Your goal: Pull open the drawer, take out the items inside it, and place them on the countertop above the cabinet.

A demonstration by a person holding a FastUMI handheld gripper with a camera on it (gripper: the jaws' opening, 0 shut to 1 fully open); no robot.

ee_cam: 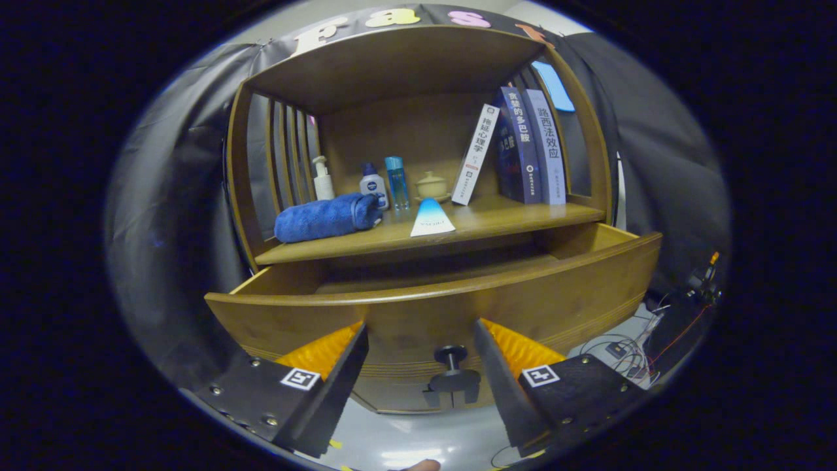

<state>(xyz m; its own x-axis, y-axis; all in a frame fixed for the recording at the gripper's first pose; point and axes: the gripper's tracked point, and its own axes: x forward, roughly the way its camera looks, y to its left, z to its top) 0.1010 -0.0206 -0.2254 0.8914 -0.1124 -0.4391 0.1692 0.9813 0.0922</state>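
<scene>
**Gripper let go of knob, drawer stands open**

The gripper (418,366) hangs spread, its fingers either side of the dark knob (451,358) without touching it. The drawer (458,297) is pulled out, so its inside is reachable from above; its contents are hidden behind the front. A blue towel (325,219) and tube (431,219) lie near the desk's (497,226) front edge

One drawer (458,307) with one knob (451,358), one tool (420,353) with two fingers (340,373) spread apart, and on the surface (497,226): three books (523,147), three bottles (374,186), one towel (325,219), one tube (431,219), one lidded pot (431,186).
</scene>
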